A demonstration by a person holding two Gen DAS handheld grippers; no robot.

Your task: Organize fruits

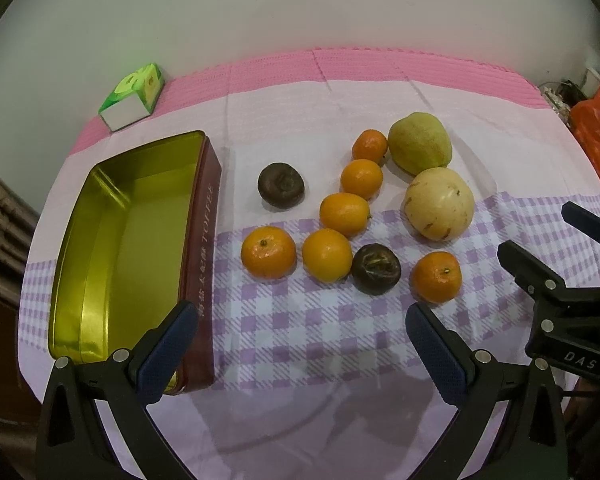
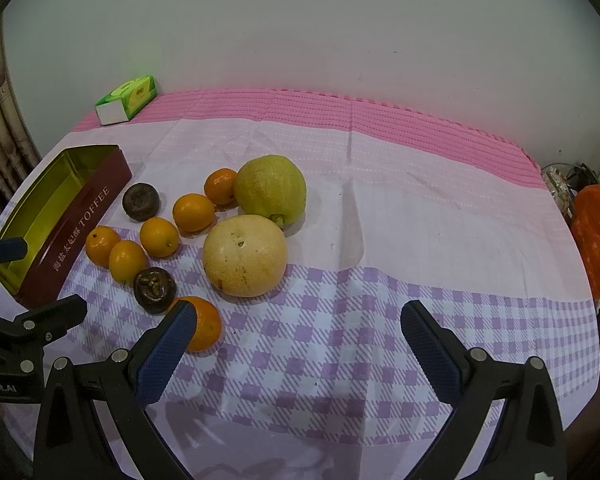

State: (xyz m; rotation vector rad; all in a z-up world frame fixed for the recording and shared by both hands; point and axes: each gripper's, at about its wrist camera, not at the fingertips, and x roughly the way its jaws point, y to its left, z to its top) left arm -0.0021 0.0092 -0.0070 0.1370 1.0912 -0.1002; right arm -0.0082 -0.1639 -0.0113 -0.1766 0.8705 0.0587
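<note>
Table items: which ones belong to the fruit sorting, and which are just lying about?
For the job:
- toffee tin, empty
- six oranges
- two dark fruits
- green fruit
- pale yellow fruit

Lying about:
- green box
- orange bag

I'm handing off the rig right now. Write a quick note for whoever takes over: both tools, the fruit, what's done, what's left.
Left tool: open, empty, hovering near the tin's near end.
Right tool: open, empty, with the nearest orange beside its left finger.
Tin: empty, lid off, on the left of the cloth.
Fruit: six oranges, two dark brown fruits, a green fruit and a pale yellow one, all loose on the tablecloth right of the tin.
Done: nothing sorted yet.
Left: all the fruit, presumably into the tin.
</note>
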